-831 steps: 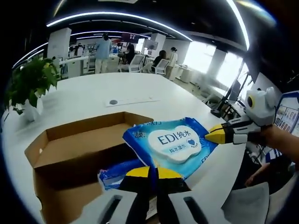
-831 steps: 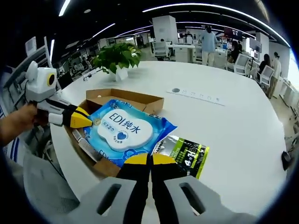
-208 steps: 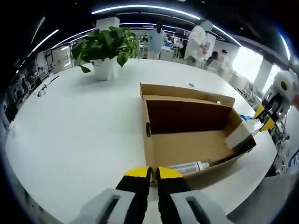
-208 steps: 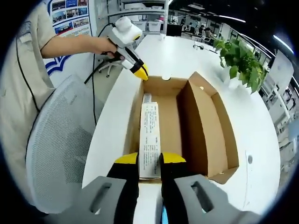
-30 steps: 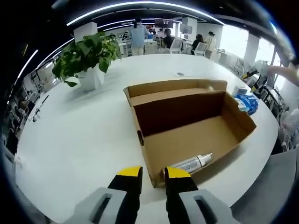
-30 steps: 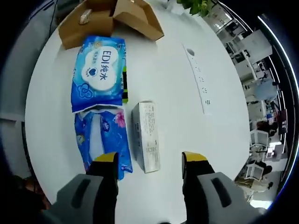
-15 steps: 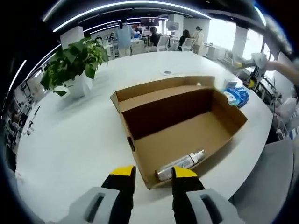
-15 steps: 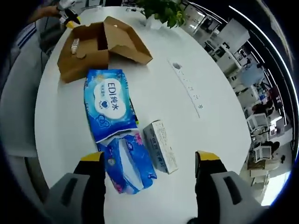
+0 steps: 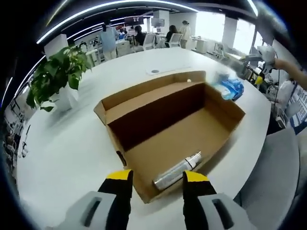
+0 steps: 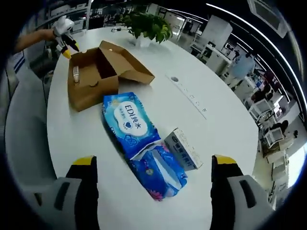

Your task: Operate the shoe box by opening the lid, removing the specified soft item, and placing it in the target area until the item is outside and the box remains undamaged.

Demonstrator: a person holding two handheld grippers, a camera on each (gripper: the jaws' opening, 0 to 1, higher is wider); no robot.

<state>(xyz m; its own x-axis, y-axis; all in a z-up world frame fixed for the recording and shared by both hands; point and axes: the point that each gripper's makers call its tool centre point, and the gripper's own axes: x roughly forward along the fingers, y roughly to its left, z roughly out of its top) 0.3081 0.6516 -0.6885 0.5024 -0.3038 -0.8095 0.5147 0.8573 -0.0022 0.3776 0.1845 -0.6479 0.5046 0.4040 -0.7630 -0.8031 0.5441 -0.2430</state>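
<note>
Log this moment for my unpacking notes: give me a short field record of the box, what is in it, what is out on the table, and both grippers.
box: cardboard shoe box, lid open, on the white table
inside box: one silver tube lying near the front wall
outside box: EDI wet-wipes pack, blue floral tissue pack, small white carton, side by side on the table
left gripper: open, above the box's near edge
right gripper: wide open, empty, above the packs

left tongs (image 9: 156, 178) parted; right tongs (image 10: 154, 164) spread wide
</note>
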